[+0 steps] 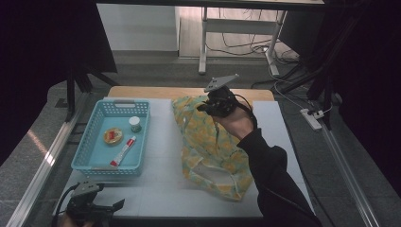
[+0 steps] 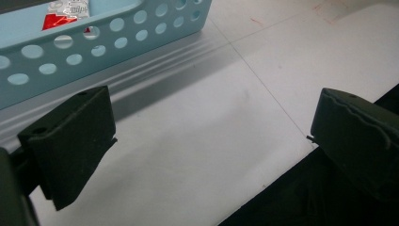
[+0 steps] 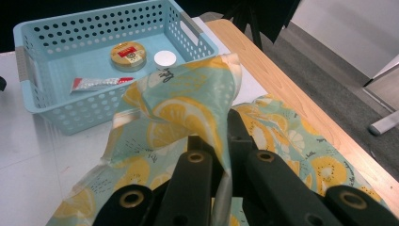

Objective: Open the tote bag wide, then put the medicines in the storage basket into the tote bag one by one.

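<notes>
A teal cloth printed with yellow lemon slices (image 1: 208, 151) lies spread over the middle of the white table top. My right gripper (image 1: 213, 109) is shut on its far edge and holds that edge lifted above the table. In the right gripper view a fold of the lemon cloth (image 3: 188, 106) rises from between the closed jaws of the right gripper (image 3: 221, 162). My left gripper (image 1: 111, 206) rests at the near left corner of the table. Its jaws stand wide apart over bare table in the left gripper view, the left gripper (image 2: 209, 134) holding nothing.
A light blue perforated basket (image 1: 85, 151) sits at the left and holds a round tin (image 1: 113, 135), a small white-capped jar (image 1: 135, 123) and a red and white tube (image 1: 123, 151). The basket wall (image 2: 108, 33) lies just beyond the left gripper. A wooden table edge (image 1: 142, 91) runs along the far side.
</notes>
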{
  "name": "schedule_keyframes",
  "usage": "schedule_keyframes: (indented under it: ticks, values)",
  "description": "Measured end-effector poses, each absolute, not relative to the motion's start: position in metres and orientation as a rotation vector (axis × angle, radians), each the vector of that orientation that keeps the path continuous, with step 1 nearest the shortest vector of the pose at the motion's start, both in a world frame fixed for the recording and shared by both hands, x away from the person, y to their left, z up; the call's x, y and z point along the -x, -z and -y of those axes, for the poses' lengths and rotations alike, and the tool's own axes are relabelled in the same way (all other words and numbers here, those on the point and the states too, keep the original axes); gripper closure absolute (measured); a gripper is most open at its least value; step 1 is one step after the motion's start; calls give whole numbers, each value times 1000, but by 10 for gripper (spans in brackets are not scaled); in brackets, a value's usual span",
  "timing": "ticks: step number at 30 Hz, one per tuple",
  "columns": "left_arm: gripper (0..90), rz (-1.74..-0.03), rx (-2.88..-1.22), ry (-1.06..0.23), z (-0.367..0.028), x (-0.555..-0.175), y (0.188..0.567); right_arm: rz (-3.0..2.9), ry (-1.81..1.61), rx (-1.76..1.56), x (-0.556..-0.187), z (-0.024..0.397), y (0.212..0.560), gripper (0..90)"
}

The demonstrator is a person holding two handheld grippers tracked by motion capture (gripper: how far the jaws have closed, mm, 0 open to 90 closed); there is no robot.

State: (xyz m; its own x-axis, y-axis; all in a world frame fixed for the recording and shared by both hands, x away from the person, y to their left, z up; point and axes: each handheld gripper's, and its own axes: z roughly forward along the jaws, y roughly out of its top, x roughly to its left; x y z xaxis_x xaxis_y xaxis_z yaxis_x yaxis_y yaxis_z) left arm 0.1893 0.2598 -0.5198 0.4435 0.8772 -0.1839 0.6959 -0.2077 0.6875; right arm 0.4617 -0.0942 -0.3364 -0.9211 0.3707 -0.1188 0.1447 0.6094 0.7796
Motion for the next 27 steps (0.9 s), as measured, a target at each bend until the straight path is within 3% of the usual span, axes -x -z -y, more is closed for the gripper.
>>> schedule_keyframes:
  ticks: [27]
  values:
    - [0,-1295,-1917,-351,-268,-189,508,-2587,-1237,-421,-461,92,346,895]
